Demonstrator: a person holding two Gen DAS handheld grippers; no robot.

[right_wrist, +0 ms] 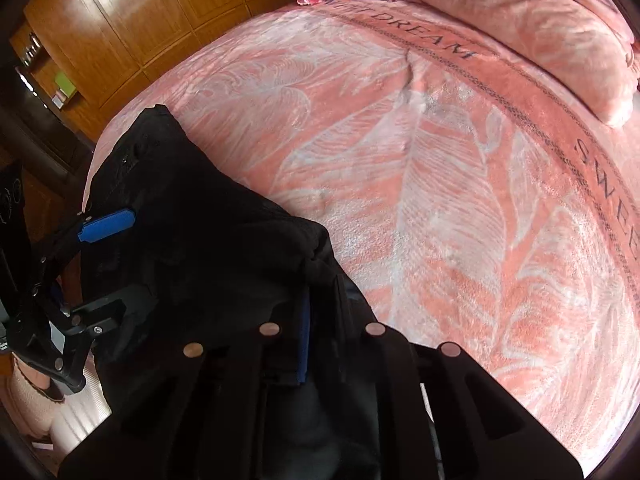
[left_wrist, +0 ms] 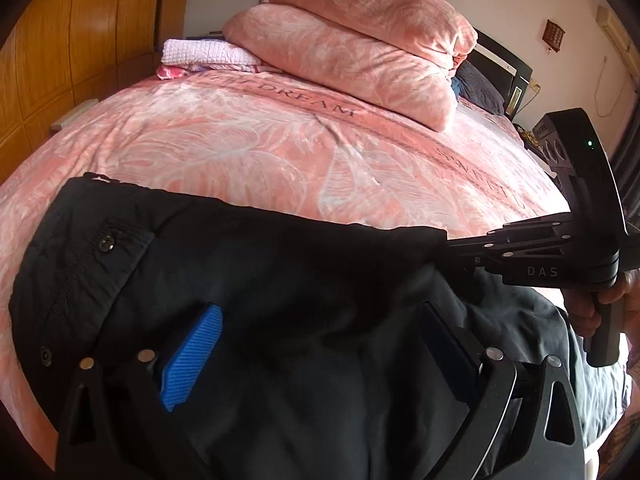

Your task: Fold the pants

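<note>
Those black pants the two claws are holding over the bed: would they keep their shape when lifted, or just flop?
The black pants probably flop: the cloth sags and bunches between the left claw and right claw. They seem light, since pinching one edge appears enough to lift it. On the plush pink bedspread they would likely drag and wrinkle rather than slide cleanly.

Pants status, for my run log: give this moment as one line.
pants: black, held at bed edge | left gripper: open, fabric between fingers | right gripper: shut on pants | fold: not done
</note>
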